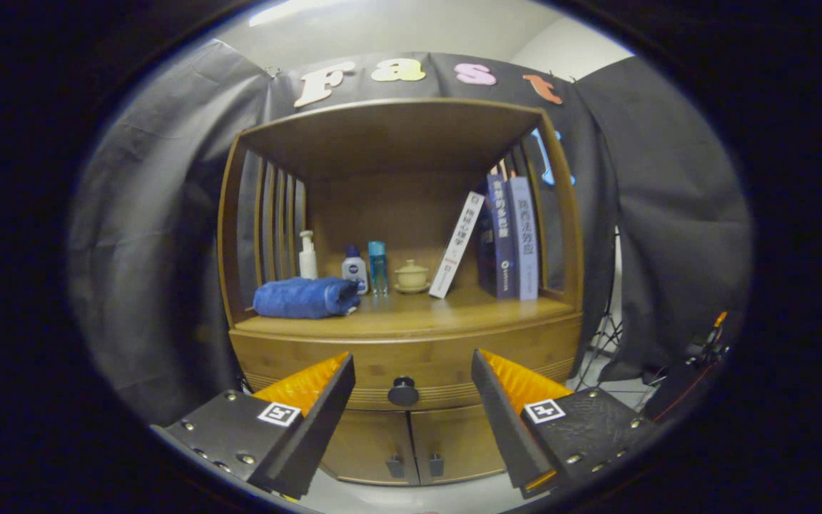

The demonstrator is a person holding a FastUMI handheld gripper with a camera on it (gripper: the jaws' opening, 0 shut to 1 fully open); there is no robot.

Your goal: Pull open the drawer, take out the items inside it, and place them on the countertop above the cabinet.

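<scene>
- Drawer [411,360] of the wooden cabinet [404,442] sits closed, its front flush under the surface [454,307]; its round dark knob [403,392] lies ahead of the gripper [411,375], centred in the gap between the two fingers and not touched by either.
- Jaws are spread wide and released, gripping nothing; the knob is at 12 o'clock from the gap.
- Below the drawer, two cabinet doors [411,446] are closed, each with a small dark handle beside the middle seam.
- On the surface, at 10 o'clock from the knob, lies a folded blue towel [305,297].
- Behind the towel stands a white pump bottle [307,255]; just to its 3 o'clock side stand a small white bottle with a blue cap [354,270] and a slim blue bottle [378,268].
- A pale lidded cup on a saucer [411,277] sits near the middle, at 12 o'clock from the knob.
- A white book [457,245] leans rightward against two upright blue books [513,238], at 1 o'clock from the knob.
</scene>
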